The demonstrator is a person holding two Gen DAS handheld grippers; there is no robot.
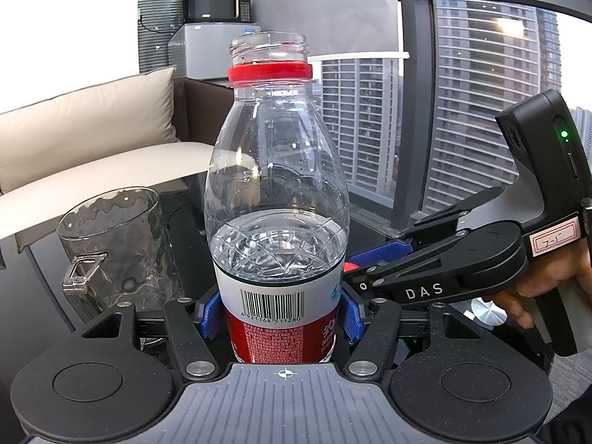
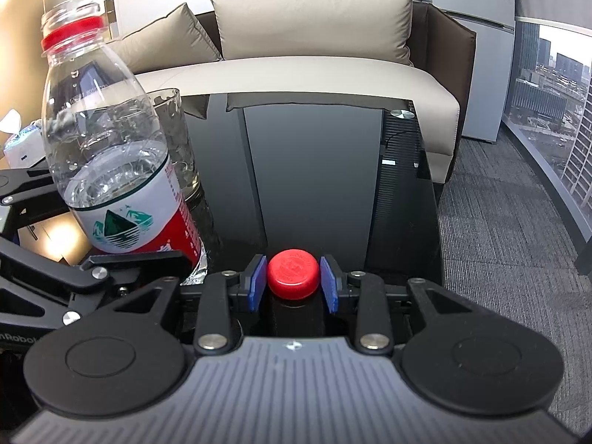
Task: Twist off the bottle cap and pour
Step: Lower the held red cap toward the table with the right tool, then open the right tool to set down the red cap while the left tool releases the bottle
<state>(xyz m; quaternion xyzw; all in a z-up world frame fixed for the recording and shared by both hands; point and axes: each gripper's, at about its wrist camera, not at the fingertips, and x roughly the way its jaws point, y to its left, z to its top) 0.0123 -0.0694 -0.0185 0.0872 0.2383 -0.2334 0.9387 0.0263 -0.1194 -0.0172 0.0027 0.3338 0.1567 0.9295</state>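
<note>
Indoors, a dark glossy surface [image 2: 314, 170] fronts a beige sofa [image 2: 333, 77]; left tongs [image 1: 281, 314] grip the bottle [image 1: 277, 192], right tongs [image 2: 293, 283] pinch the cap [image 2: 293, 273].

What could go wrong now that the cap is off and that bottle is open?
1. The open bottle, half full, is held low on its label by the left gripper; squeezing or tipping early could spill water before it reaches the glass mug.
2. The red cap sits between the right gripper's blue fingers; it might slip and roll across the glossy table.
</note>
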